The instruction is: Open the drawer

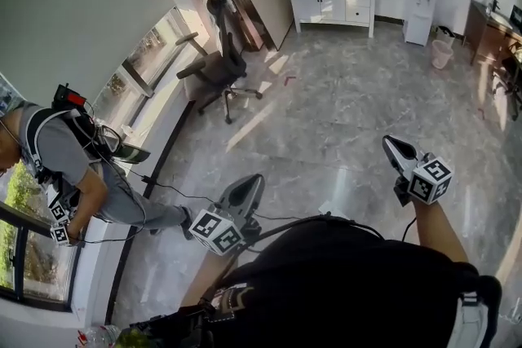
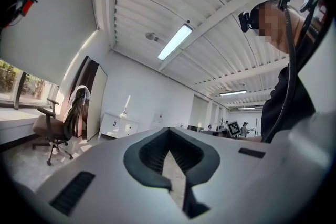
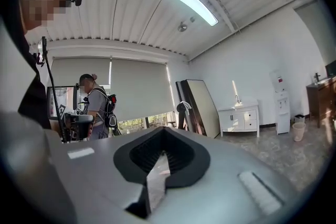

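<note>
The left tongs (image 1: 251, 185) and right tongs (image 1: 395, 147), both pressed together and empty, point toward the white drawer cabinet (image 1: 333, 2), which is well apart from them.

Grey marble floor (image 1: 342, 118). Office chair (image 1: 220, 61) stood beside the window (image 1: 151, 53), roller blind (image 1: 73, 20) lowered above. Water dispenser (image 1: 420, 8) and pink bin (image 1: 441, 53) sat well right of the chair, at the white wall. Strip light (image 2: 176, 42) was on.

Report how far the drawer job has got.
Done: nothing; the drawers of the white cabinet look closed. In hand: the left gripper and right gripper, both shut and empty, are held over the grey veined floor, far from it. Left: reach it, grip a drawer, pull.
</note>
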